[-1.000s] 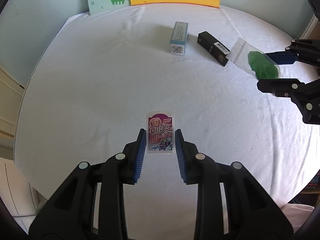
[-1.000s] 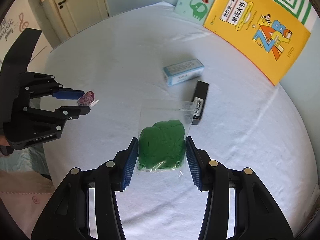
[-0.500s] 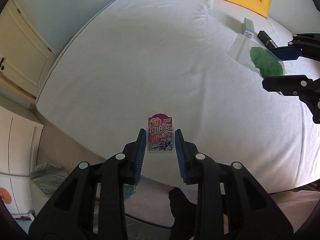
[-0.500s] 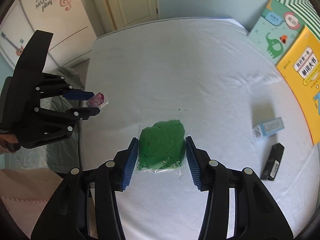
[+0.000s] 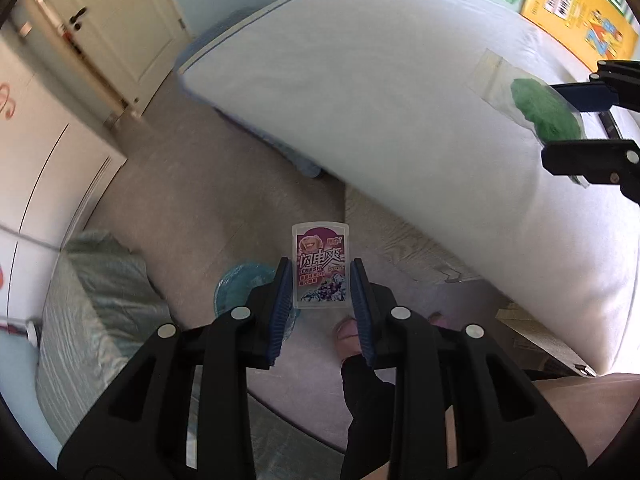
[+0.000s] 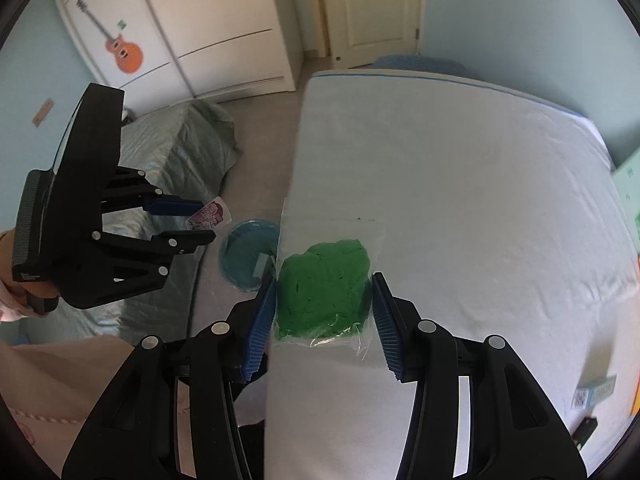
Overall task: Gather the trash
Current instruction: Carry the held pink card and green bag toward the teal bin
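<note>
Both hands have swung away from the bed (image 5: 400, 92) toward the blue bin (image 6: 250, 254) on the floor. The left gripper (image 5: 320, 284) fingers clamp the purple sachet (image 5: 321, 266); the right gripper (image 6: 324, 312) fingers clamp the bag of green stuff (image 6: 324, 288). Dropping seems next.

A white-sheeted bed (image 6: 460, 168) bears a small white-and-blue box (image 6: 596, 394) and a black box (image 6: 586, 432) at its near right edge (both blurred). On the grey floor (image 5: 188, 184) left of it stands a blue bin (image 6: 248, 254).
</note>
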